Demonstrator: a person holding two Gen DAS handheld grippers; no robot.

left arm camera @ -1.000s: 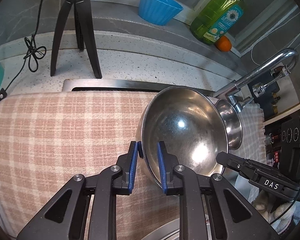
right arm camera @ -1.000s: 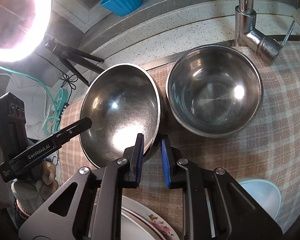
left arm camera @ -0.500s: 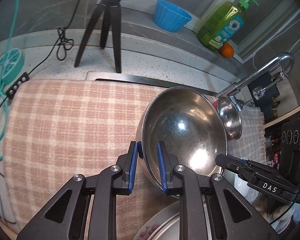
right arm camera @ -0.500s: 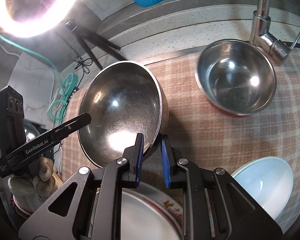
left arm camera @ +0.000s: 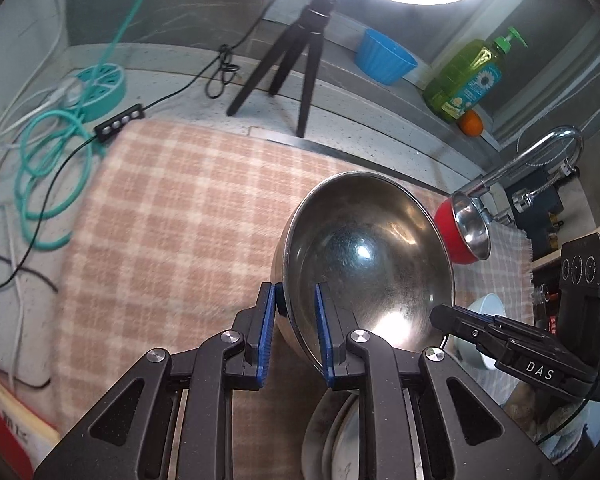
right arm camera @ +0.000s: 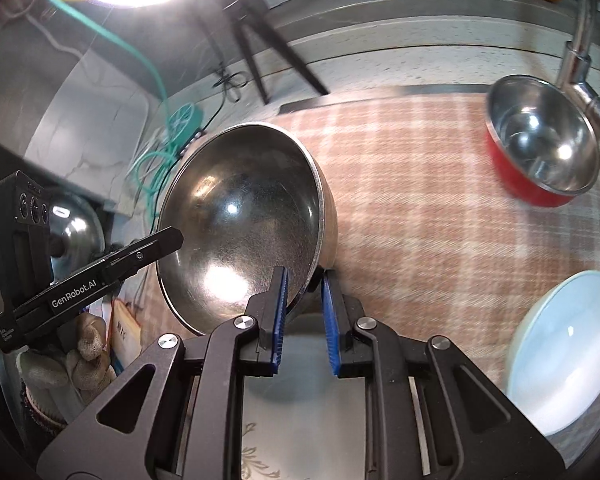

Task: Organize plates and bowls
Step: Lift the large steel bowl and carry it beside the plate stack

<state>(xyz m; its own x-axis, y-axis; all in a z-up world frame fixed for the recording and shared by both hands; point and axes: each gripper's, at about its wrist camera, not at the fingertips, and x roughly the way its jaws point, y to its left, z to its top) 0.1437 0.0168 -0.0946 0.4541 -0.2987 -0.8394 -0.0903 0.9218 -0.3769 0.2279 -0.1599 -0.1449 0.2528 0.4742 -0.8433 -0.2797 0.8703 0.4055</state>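
Both grippers are clamped on the rim of the large steel bowl (left arm camera: 364, 264) — the left gripper (left arm camera: 296, 320) on its left edge, the right gripper (right arm camera: 304, 308) on its right — and the bowl hangs tilted above the checked cloth (left arm camera: 172, 216), over the flowered plate (right arm camera: 300, 420). To carry it well, keep both hands level with each other so the rim doesn't twist out of the pads — then lower it squarely, well clear of the red-sided bowl (right arm camera: 540, 148) and the pale blue bowl (right arm camera: 568, 348)
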